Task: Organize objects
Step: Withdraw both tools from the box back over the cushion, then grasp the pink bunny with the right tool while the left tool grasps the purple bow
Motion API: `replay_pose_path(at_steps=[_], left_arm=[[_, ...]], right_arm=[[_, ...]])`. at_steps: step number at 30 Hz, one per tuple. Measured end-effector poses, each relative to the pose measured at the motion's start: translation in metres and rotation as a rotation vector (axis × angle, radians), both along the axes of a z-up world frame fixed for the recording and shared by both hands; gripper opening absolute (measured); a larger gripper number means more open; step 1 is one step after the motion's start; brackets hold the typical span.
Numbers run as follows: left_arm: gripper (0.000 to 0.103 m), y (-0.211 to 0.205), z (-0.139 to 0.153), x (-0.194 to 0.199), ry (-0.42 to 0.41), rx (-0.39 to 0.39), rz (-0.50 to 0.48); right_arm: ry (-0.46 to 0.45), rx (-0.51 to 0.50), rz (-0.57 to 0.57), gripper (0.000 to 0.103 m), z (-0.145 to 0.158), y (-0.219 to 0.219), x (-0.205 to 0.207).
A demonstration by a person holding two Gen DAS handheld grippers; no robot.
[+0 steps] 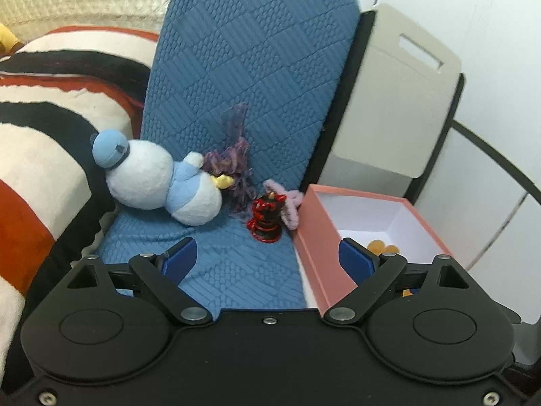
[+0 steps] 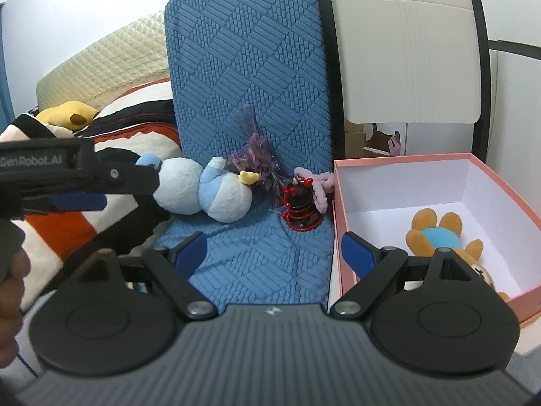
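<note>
Blue cushion [image 1: 236, 67] ahead; both tools, left [image 1: 267, 260] and right [image 2: 274, 253], spread apart, empty: straddle the duck [image 1: 159, 182] squarely, then box [image 2: 500, 182] it.

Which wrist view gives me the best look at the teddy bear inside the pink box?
The right wrist view. There the teddy bear lies in plain sight on the floor of the pink box, only its lower part hidden behind the gripper linkage. The left wrist view shows only small orange bits of it past the near wall.
</note>
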State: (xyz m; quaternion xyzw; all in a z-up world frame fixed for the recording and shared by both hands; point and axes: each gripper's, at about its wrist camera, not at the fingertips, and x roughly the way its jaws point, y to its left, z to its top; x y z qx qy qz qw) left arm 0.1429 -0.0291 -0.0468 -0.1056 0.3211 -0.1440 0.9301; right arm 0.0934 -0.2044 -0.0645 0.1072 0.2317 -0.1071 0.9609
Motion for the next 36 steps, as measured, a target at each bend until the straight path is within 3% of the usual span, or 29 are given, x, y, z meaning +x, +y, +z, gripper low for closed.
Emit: replay_pose_path(at_steps=[6,9,13,19,27,31,36], left_arm=[[0.090,0.002,-0.015,0.037,0.016,0.026,0.031],[0.090,0.003,-0.024,0.057,0.041,0.037,0.034],[0.090,0.004,-0.036,0.081,0.059,0.032,0.029],[0.090,-0.004,-0.056,0.119,0.079,0.044,0.006],[0.087,-0.017,-0.078,0.174,0.081,0.080,-0.007],[0.084,-0.023,-0.086,0.201,0.059,0.119,-0.006],[0.081,-0.025,-0.092,0.234,0.051,0.140,-0.008]], right_arm=[[-0.002,-0.029,-0.005,0.087,-0.016,-0.004,0.026],[0.001,-0.042,-0.012,0.078,-0.023,-0.004,0.039],[0.001,-0.102,-0.025,0.073,-0.028,-0.001,0.053],[0.020,-0.259,-0.087,0.054,-0.035,-0.006,0.084],[0.074,-0.316,-0.134,0.034,-0.046,-0.017,0.126],[0.090,-0.341,-0.123,0.032,-0.052,-0.017,0.149],[0.190,-0.429,-0.107,0.031,-0.071,-0.011,0.185]])
